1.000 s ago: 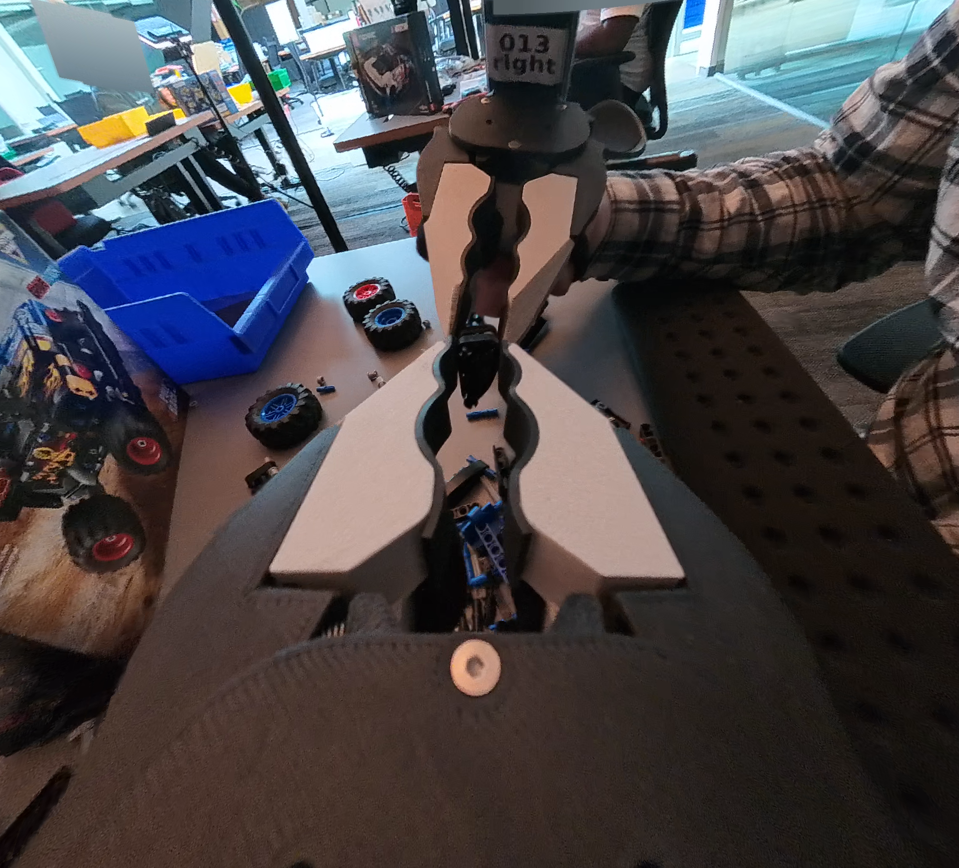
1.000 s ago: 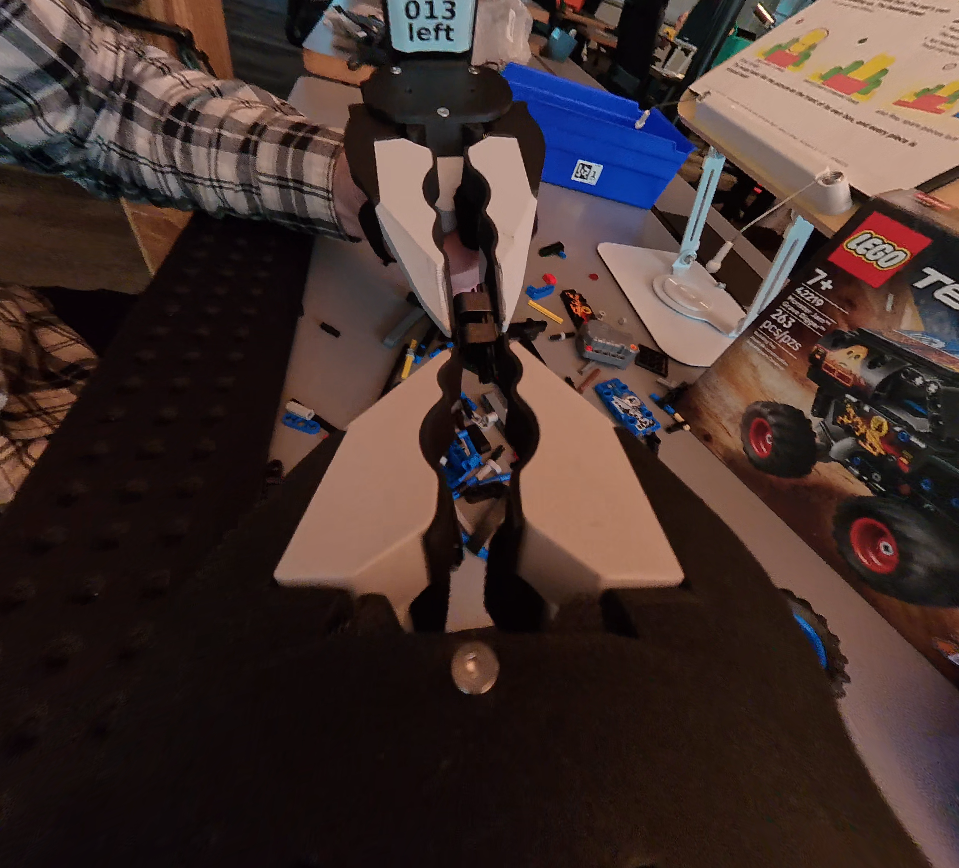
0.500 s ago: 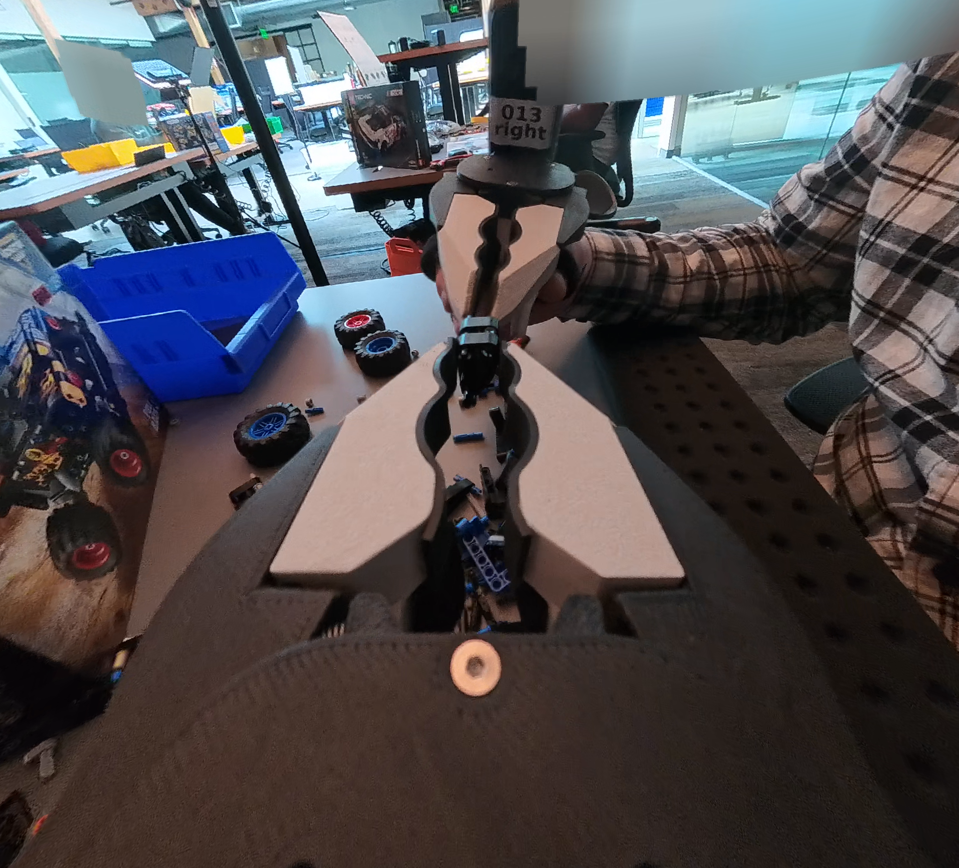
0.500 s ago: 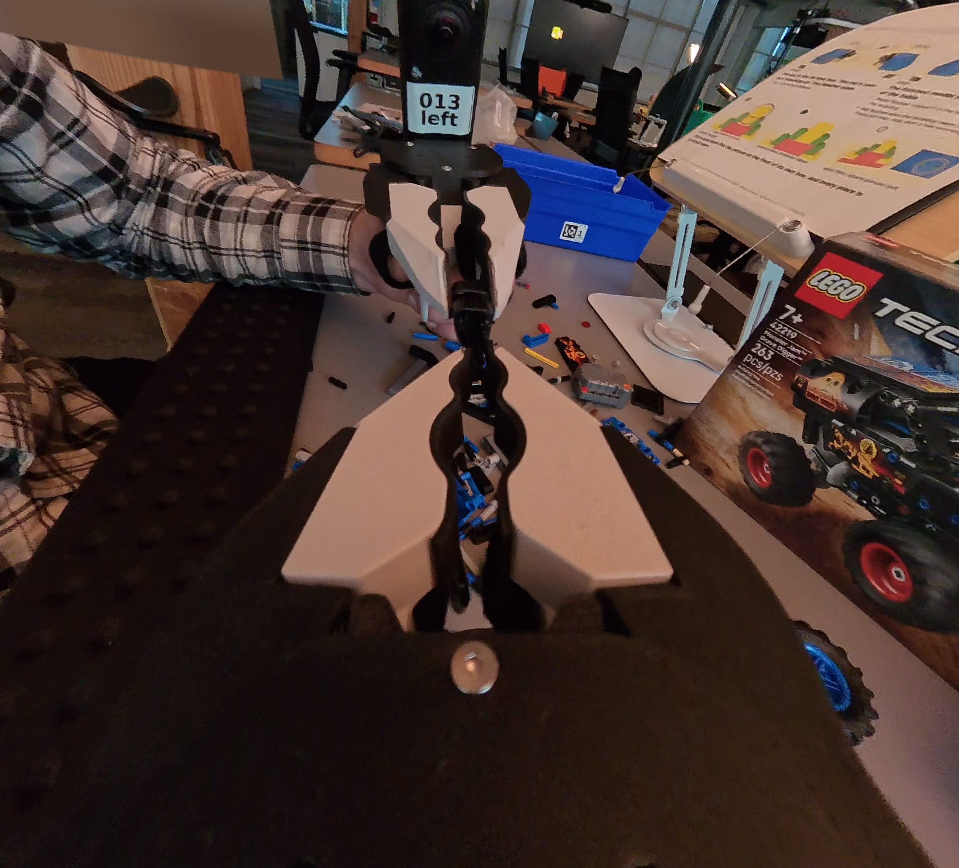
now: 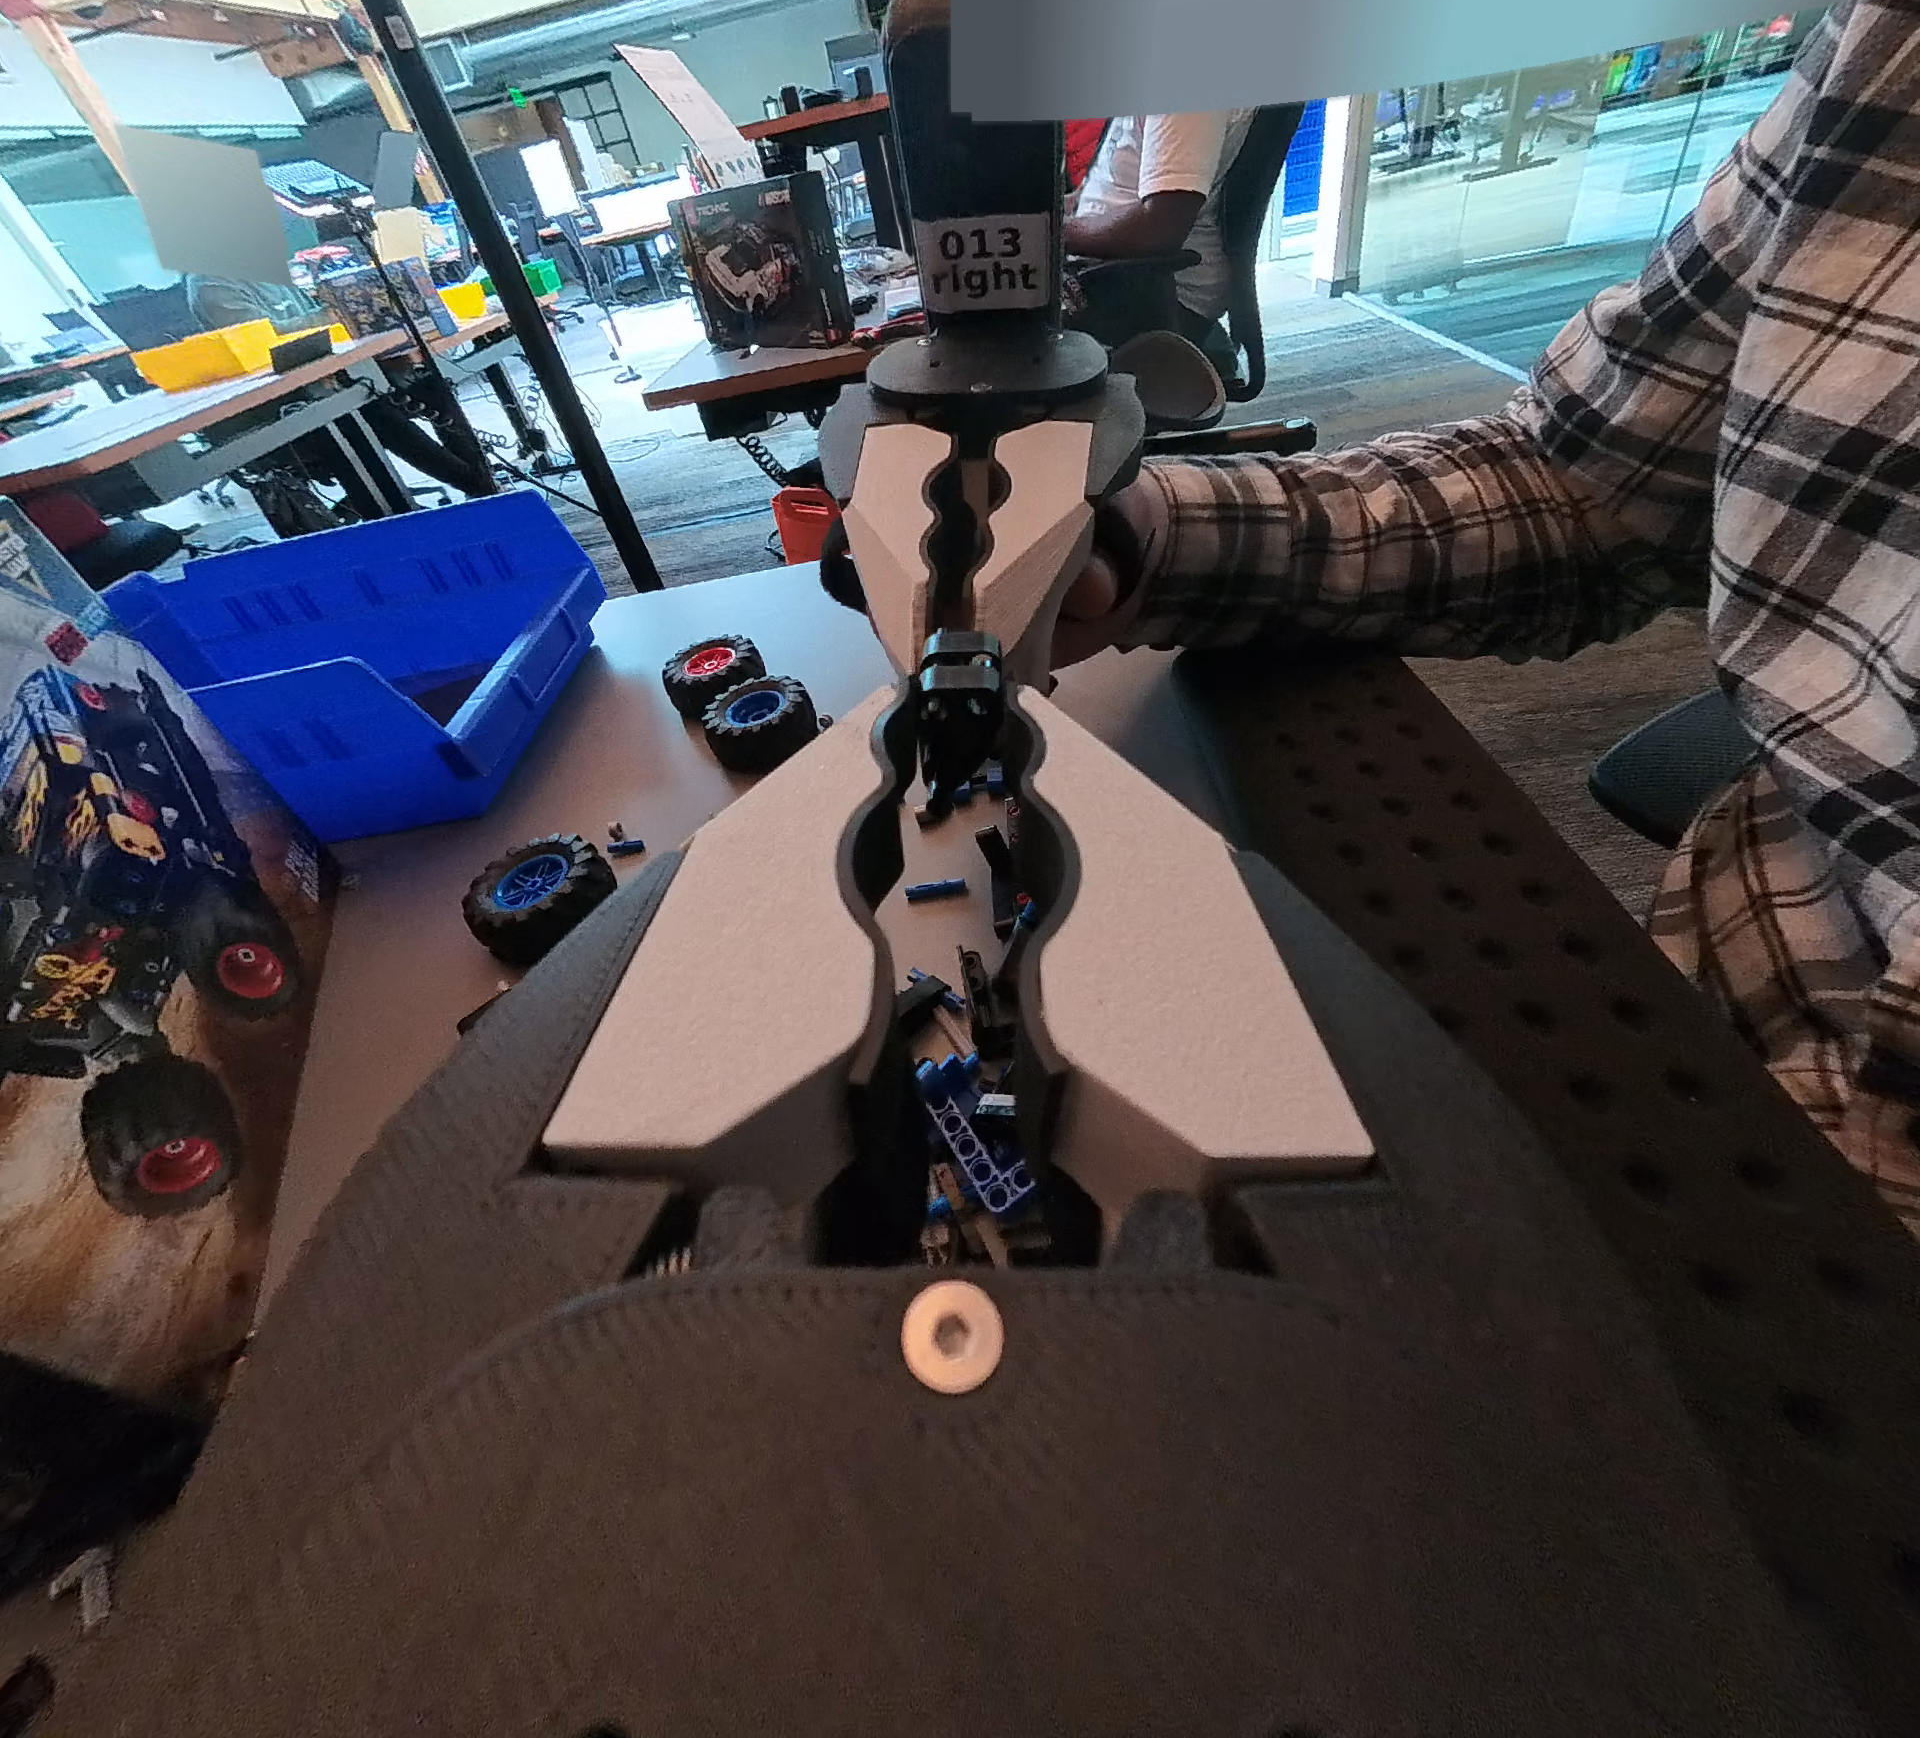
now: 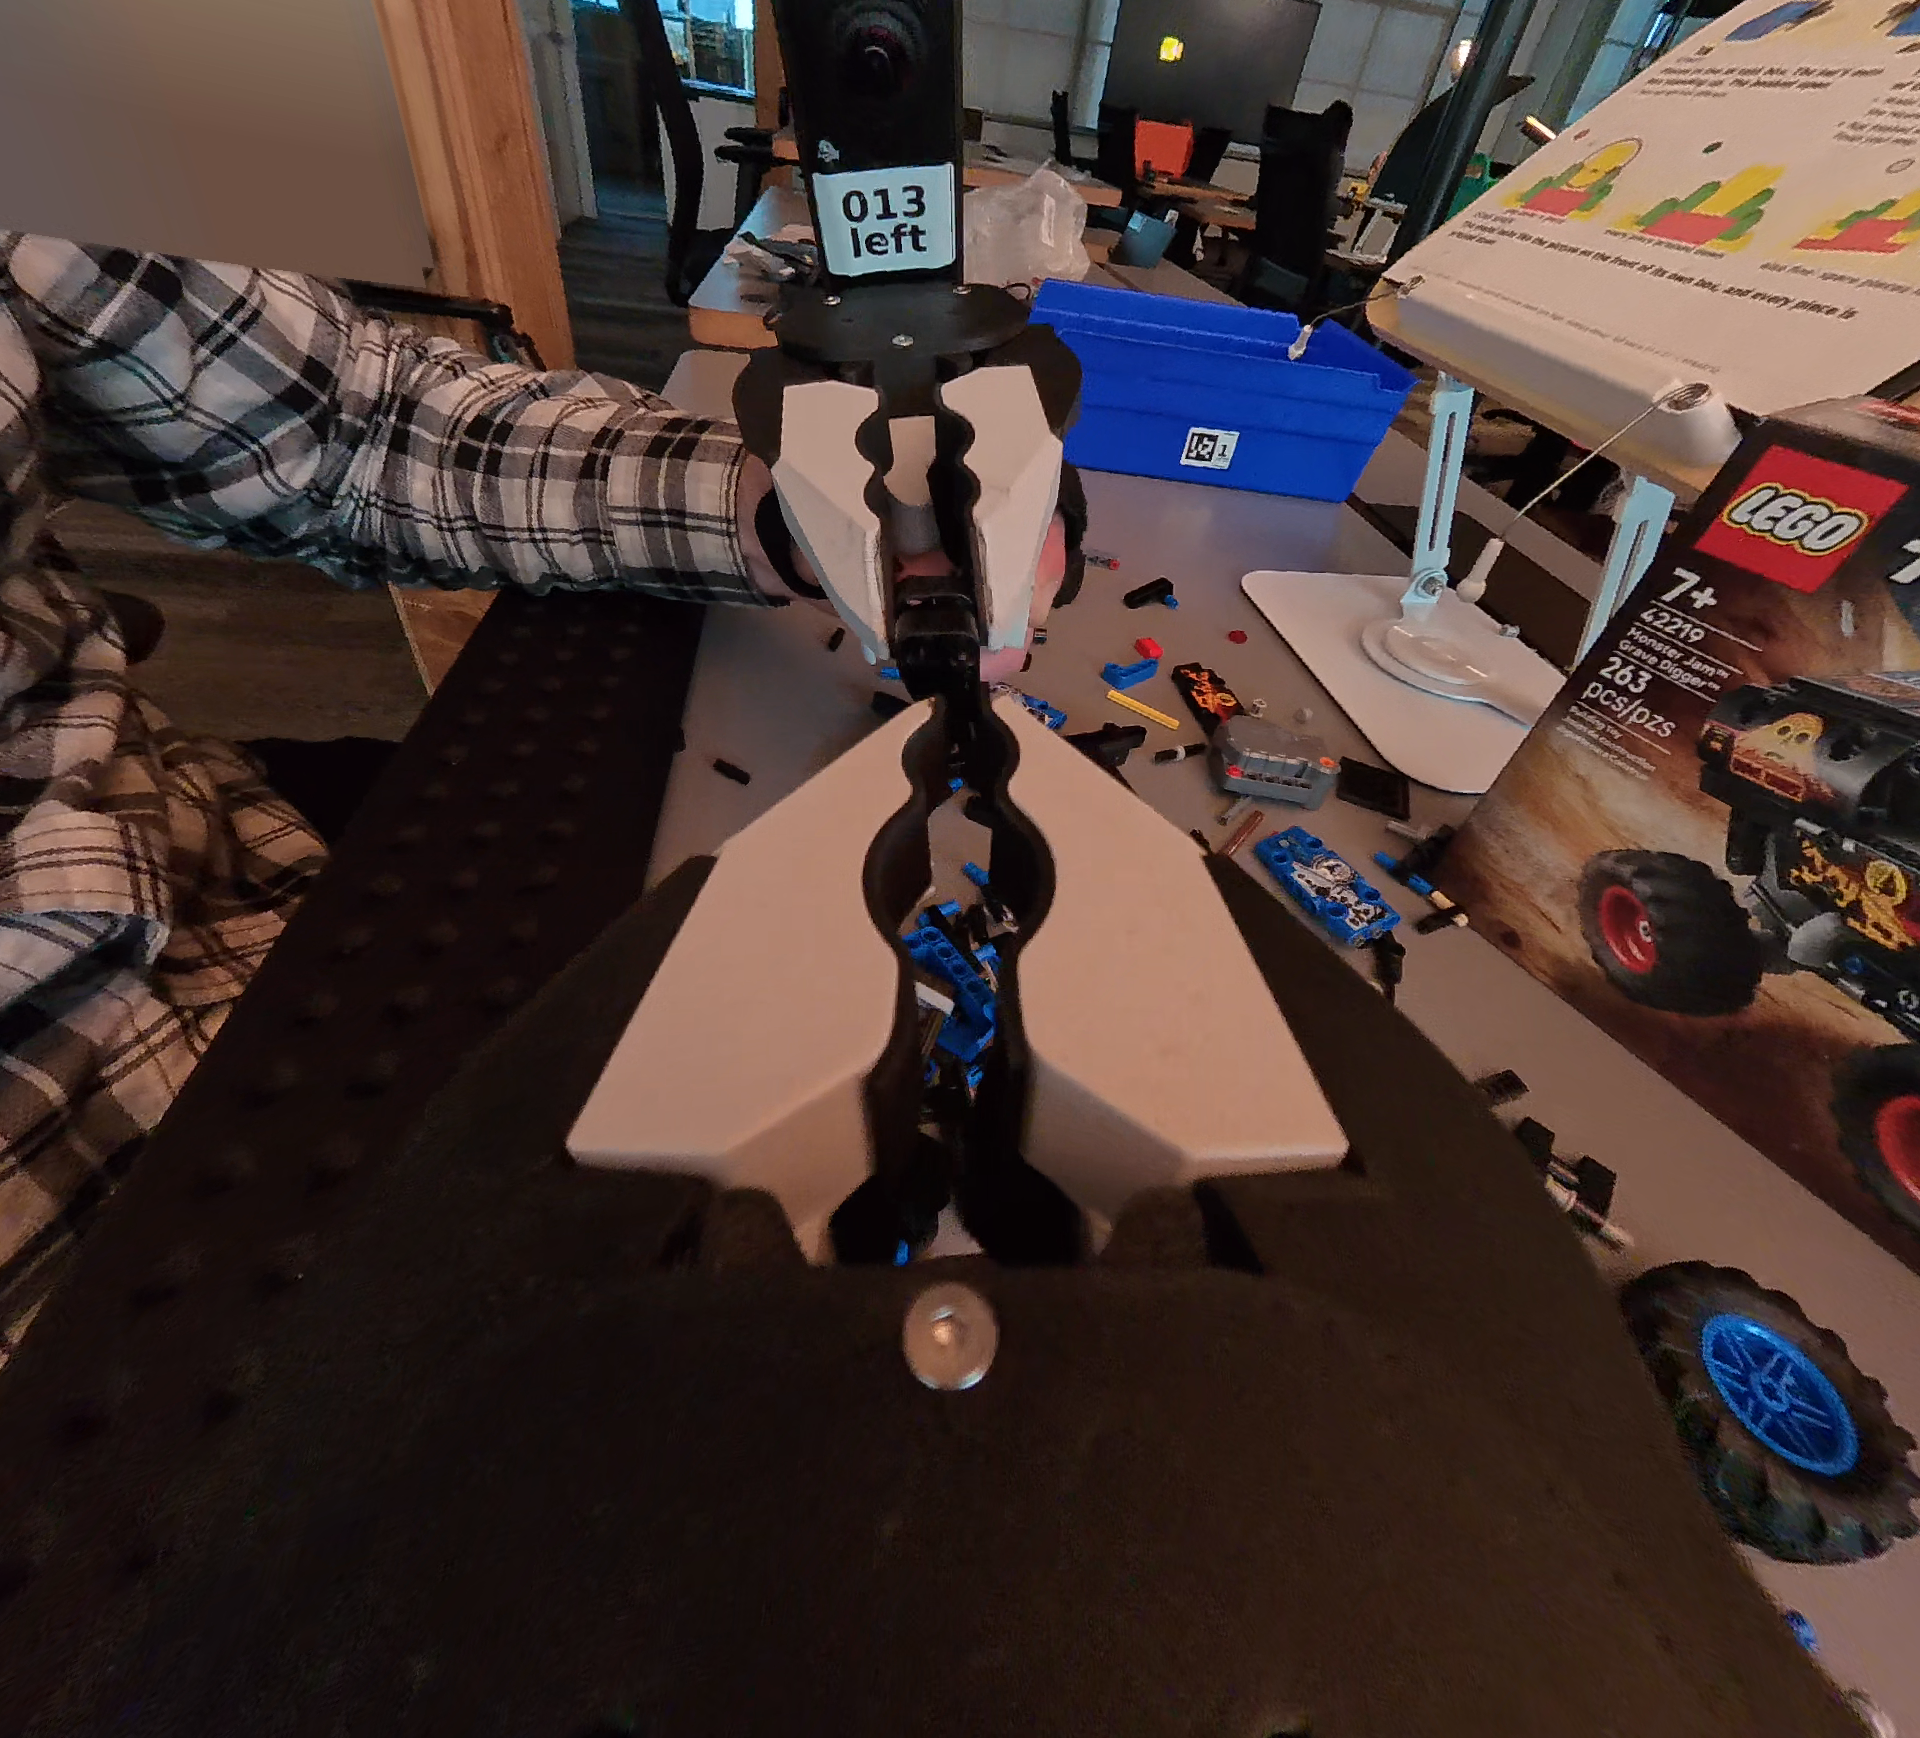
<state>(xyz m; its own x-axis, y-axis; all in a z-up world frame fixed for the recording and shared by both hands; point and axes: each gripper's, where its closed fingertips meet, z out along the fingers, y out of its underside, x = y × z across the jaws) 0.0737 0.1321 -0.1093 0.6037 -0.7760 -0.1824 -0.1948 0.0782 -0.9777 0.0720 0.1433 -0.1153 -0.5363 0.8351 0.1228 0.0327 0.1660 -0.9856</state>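
Here, left tool (image 5: 951, 720) and right tool (image 6: 948, 709) – both clamped on small black knobbly part (image 5: 954, 696) (plastic).

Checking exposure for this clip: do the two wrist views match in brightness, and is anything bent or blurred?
Left wrist view: bright daylight, sharp blue bin. Right wrist view: dimmer, warmer, right gripper body near black. Both views: wide-angle bending at edges; the small black piece between the grippers is sharp.
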